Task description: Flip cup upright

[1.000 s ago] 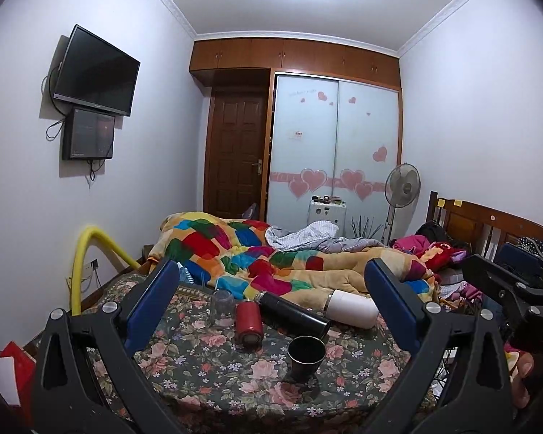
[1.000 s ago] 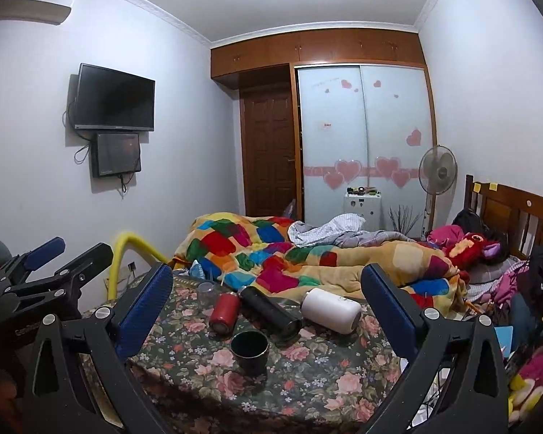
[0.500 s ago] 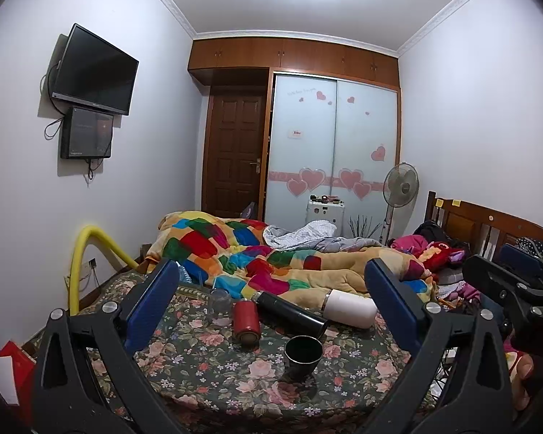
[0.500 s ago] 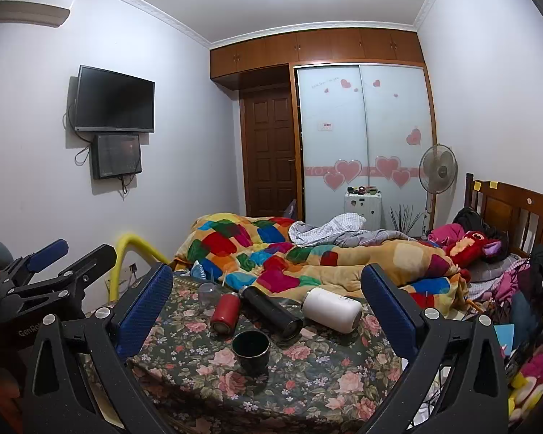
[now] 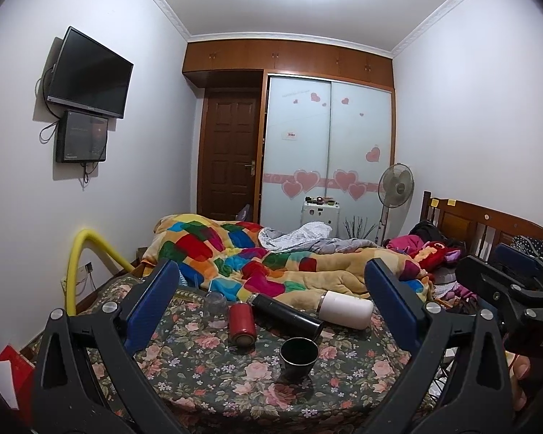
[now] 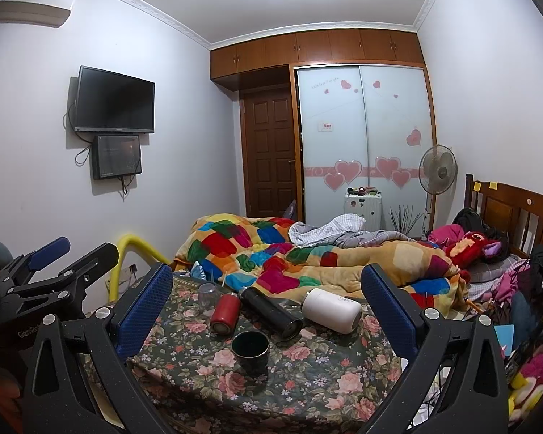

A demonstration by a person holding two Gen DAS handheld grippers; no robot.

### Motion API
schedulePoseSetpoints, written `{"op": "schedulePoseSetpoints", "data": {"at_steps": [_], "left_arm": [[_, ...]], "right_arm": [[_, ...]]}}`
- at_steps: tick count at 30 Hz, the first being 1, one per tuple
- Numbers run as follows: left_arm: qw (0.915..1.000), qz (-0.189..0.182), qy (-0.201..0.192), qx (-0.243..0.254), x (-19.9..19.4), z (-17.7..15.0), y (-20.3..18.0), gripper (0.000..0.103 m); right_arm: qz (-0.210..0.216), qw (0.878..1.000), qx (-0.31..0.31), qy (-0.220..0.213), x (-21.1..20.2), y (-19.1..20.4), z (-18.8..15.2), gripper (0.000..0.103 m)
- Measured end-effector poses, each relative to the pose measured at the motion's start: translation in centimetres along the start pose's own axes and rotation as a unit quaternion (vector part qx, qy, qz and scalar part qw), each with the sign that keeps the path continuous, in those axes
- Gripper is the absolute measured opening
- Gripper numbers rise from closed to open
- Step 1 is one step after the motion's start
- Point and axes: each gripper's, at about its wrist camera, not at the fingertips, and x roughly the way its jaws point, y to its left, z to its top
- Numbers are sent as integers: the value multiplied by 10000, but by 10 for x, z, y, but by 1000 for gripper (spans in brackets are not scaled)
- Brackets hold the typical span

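While spread wide and empty, left gripper [image 5: 271, 289] and right gripper [image 6: 268, 285] both held back from the floral table [image 6: 307, 372].
Dark cup [image 6: 250, 352] upright, mouth up, at the near table edge, framed low between each pair of blue pads, untouched; red can [image 6: 225, 313], black flask [image 6: 271, 311] and white bottle [image 6: 331, 310] on their sides just behind.

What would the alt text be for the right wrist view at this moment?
The open right gripper hangs above a floral tablecloth where a dark cup stands upright in front of a red bottle, a black flask and a white bottle, all lying down. A quilt-covered bed lies behind.
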Motion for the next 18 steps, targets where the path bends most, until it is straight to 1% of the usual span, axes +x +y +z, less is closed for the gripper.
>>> {"op": "schedulePoseSetpoints", "data": {"at_steps": [18], "left_arm": [[9999,-113,71,-4,5,3,-1,103]], "right_arm": [[-34,10000,12,-2,2,-2,3,103]]}}
